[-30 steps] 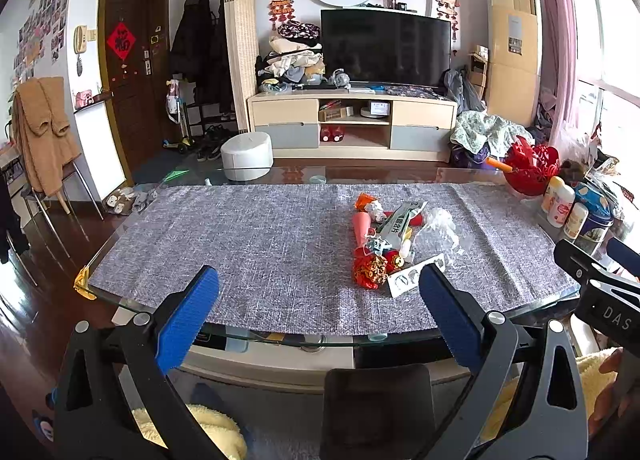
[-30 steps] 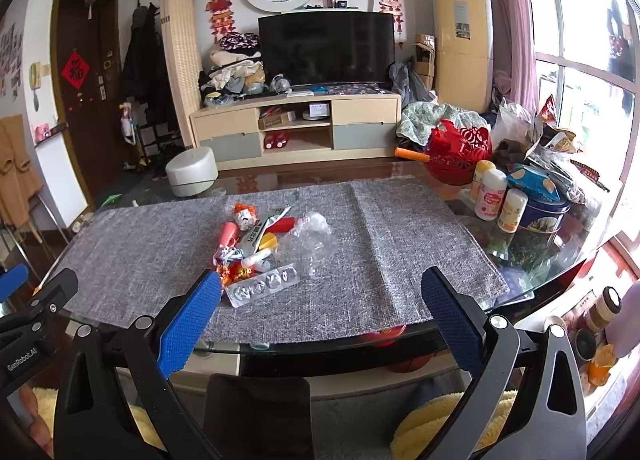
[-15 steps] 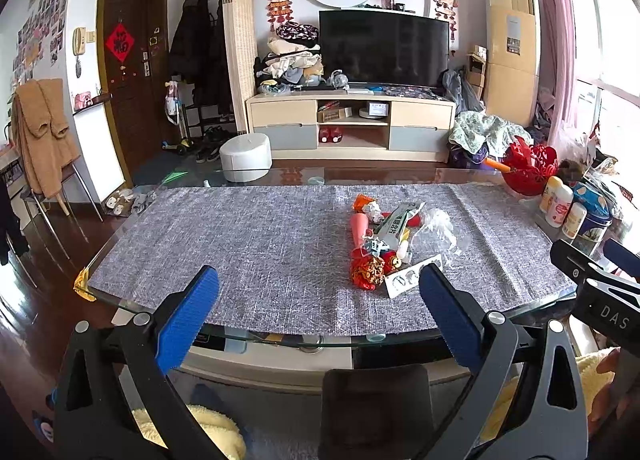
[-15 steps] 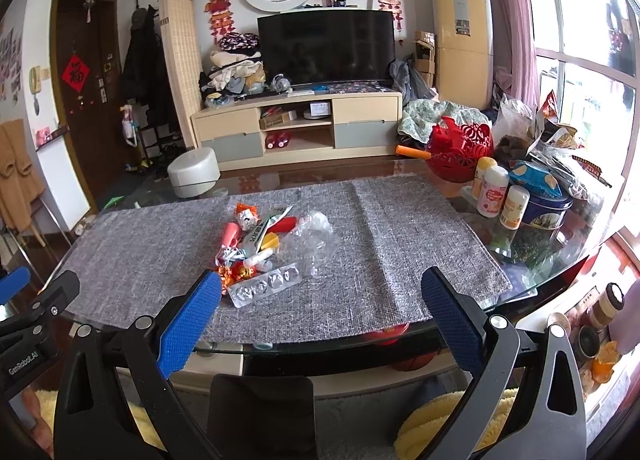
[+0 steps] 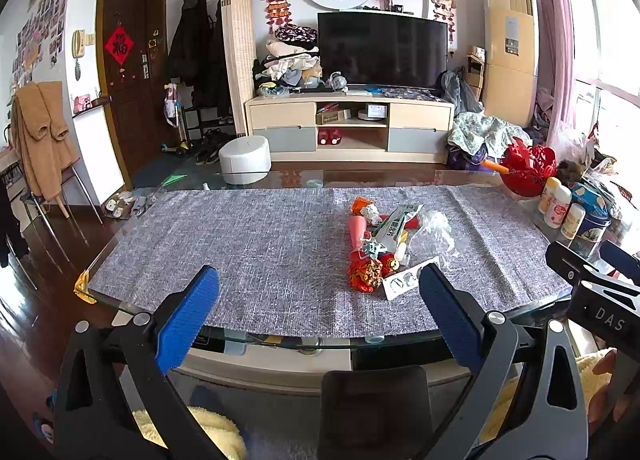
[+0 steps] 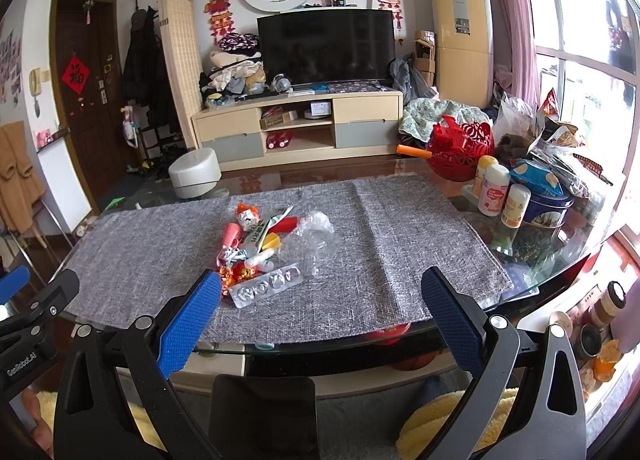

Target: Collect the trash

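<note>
A heap of trash [image 5: 384,244] lies on the grey table mat [image 5: 260,244]: red and orange wrappers, a pink tube, a green-white packet, crumpled clear plastic [image 6: 316,232] and a silver blister pack [image 6: 266,286]. My left gripper [image 5: 320,300] hovers open at the table's near edge, left of the heap, with nothing between its blue pads. My right gripper [image 6: 320,300] is open too, just short of the near edge, with the blister pack beside its left pad. Each gripper shows at the side of the other's view.
White bottles [image 6: 494,189], a blue tin [image 6: 546,211] and a red basket [image 6: 460,147] crowd the table's right end. The glass table edge [image 5: 280,340] runs just ahead of both grippers. A white round stool [image 5: 245,153] and a TV cabinet [image 5: 348,131] stand beyond.
Both grippers have crept slightly forward toward the table. The trash heap has not moved and both stay open.
</note>
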`<state>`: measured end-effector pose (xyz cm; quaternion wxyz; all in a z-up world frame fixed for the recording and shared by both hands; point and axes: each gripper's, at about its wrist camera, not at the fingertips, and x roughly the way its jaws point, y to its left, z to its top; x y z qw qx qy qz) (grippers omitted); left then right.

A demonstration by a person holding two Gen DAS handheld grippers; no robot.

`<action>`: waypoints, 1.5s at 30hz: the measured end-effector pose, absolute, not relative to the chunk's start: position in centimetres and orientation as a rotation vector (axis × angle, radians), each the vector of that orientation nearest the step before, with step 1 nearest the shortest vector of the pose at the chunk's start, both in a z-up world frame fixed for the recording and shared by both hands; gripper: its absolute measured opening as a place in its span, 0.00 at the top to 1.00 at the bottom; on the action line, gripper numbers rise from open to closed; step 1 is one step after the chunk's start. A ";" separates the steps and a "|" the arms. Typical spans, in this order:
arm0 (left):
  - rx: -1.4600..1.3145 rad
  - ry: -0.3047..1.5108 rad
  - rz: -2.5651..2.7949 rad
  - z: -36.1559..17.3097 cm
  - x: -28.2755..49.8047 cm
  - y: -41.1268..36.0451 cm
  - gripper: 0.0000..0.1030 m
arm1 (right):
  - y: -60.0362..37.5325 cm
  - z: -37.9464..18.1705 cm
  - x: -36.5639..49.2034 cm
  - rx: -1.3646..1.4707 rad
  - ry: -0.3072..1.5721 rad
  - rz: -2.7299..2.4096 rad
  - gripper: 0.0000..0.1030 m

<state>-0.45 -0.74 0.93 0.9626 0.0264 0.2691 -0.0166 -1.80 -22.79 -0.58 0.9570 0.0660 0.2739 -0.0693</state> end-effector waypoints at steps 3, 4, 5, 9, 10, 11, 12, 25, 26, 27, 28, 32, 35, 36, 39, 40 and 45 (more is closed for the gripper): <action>0.053 0.545 -0.034 0.9 -0.5 -0.7 0.08 | -22.7 -0.5 -1.8 0.134 0.553 -0.140 0.03; 0.053 0.545 -0.033 0.9 -0.5 -0.8 0.08 | -22.7 -0.6 -1.8 0.135 0.552 -0.140 0.03; 0.054 0.545 -0.033 0.9 -0.5 -0.8 0.08 | -22.7 -0.5 -1.8 0.135 0.552 -0.139 0.03; 0.054 0.545 -0.032 0.9 -0.5 -0.7 0.08 | -22.8 -0.5 -1.8 0.135 0.553 -0.140 0.03; 0.054 0.544 -0.032 0.9 -0.5 -0.7 0.08 | -22.8 -0.5 -1.8 0.136 0.552 -0.140 0.03; 0.053 0.544 -0.032 0.9 -0.5 -0.7 0.08 | -22.7 -0.5 -1.8 0.136 0.553 -0.140 0.03; 0.053 0.544 -0.032 0.9 -0.5 -0.7 0.08 | -22.7 -0.5 -1.7 0.136 0.553 -0.140 0.03; 0.053 0.558 -0.023 0.6 0.4 -0.5 0.08 | -22.9 -1.0 -1.2 0.125 0.545 -0.161 0.03; 0.052 0.564 -0.022 0.4 0.6 -0.3 0.08 | -23.0 -1.1 -1.0 0.126 0.547 -0.166 0.03; 0.052 0.569 -0.021 0.1 0.9 -0.2 0.08 | -23.0 -1.4 -0.8 0.126 0.551 -0.172 0.03; 0.054 0.574 -0.020 -0.1 1.1 -0.1 0.08 | -23.2 -1.5 -0.5 0.124 0.556 -0.177 0.03; 0.095 0.605 0.014 -1.5 2.4 0.0 0.08 | -22.9 -2.8 0.8 0.106 0.586 -0.160 0.03; 0.112 0.640 0.024 -2.6 3.4 0.2 0.08 | -23.0 -4.1 2.2 0.146 0.635 -0.121 0.03; 0.107 0.657 0.019 -3.1 3.9 0.4 0.08 | -22.9 -4.5 2.7 0.148 0.646 -0.116 0.03; 0.110 0.704 0.038 -4.5 5.2 0.6 0.08 | -22.7 -5.8 3.9 0.133 0.686 -0.108 0.03; 0.121 0.717 0.052 -4.9 5.7 0.7 0.08 | -22.6 -6.4 4.4 0.136 0.704 -0.099 0.03; 0.140 0.774 0.053 -6.9 7.9 1.2 0.08 | -22.2 -8.2 6.2 0.117 0.751 -0.070 0.03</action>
